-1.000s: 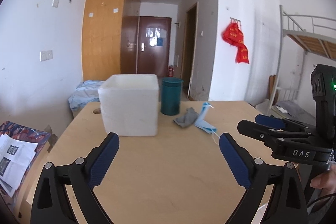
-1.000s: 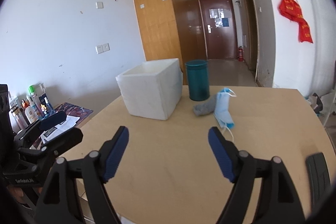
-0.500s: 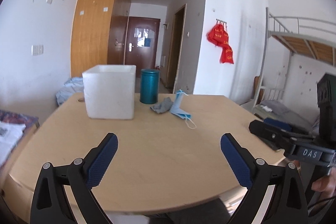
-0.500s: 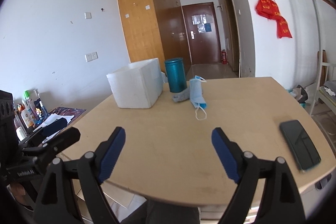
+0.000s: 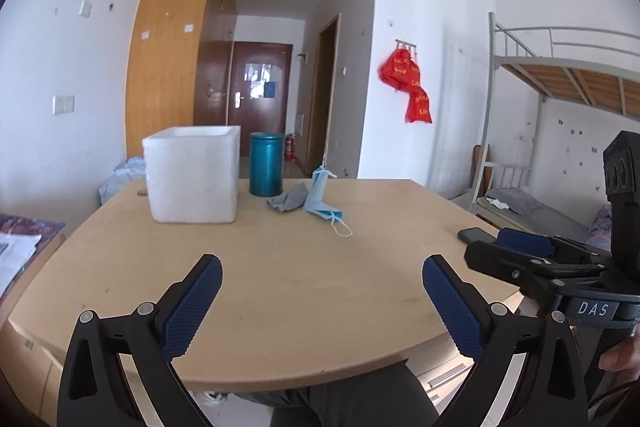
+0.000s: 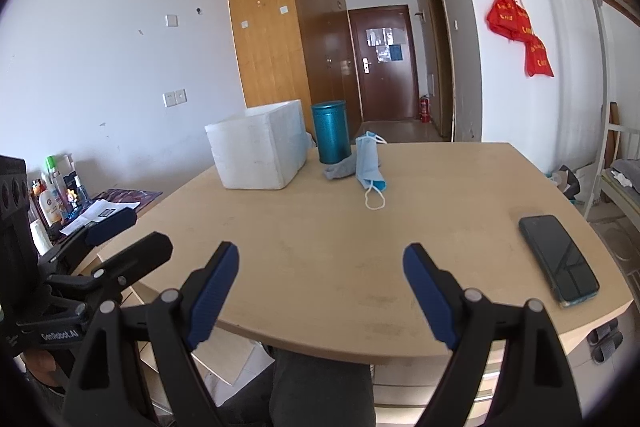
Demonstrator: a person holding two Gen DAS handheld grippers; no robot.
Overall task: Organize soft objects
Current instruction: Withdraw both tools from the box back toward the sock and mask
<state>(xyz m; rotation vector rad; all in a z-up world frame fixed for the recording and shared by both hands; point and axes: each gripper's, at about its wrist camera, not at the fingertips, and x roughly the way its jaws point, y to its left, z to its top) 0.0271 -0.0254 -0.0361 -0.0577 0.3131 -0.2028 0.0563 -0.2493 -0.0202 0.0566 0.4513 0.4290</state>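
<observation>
A blue face mask and a crumpled grey cloth lie at the far side of the wooden table, next to a white foam box and a teal canister. My left gripper is open and empty above the table's near edge. My right gripper is open and empty, also at the near edge. Each gripper shows from the side in the other's view.
A black phone lies on the table's right side. A low side table with bottles and papers stands to the left. A bunk bed stands at the right. A person's legs sit below the table edge.
Both grippers have pulled back from the table's middle to its near edge and risen a little. The box, canister, mask and cloth now look farther away. Both jaws stay open.
</observation>
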